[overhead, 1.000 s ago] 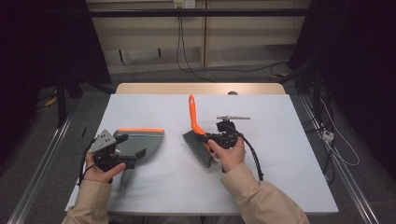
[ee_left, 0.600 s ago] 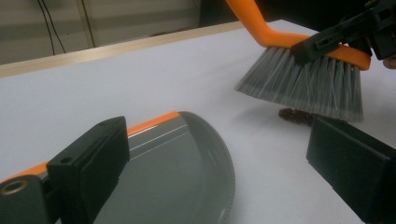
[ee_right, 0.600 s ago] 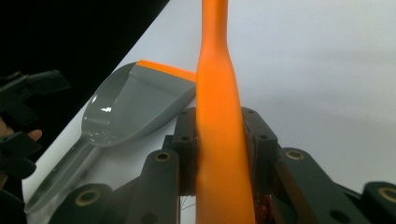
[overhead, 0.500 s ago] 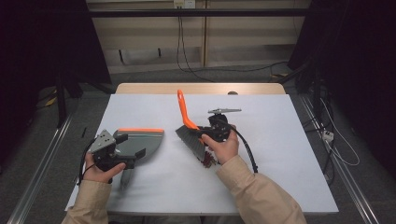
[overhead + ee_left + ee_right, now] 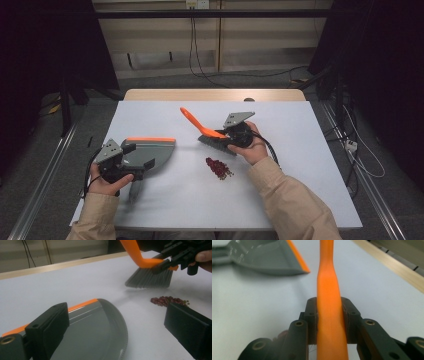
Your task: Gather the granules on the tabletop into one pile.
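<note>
Now your right tongs (image 5: 226, 138) are clenched on the orange handle of the brush (image 5: 210, 136), whose bristles hang just above and up-frame of the little pile of red beans (image 5: 218, 167) at the centre of the high view. The dustpan (image 5: 147, 152) lies left of the pile, well apart from it, its open mouth facing the beans; your left tongs (image 5: 131, 159) grasp it at the handle end. The brush handle slants toward the upper left. The sweep must run leftward across the bare white bench (image 5: 300, 165). Dark room, cables behind.
</note>
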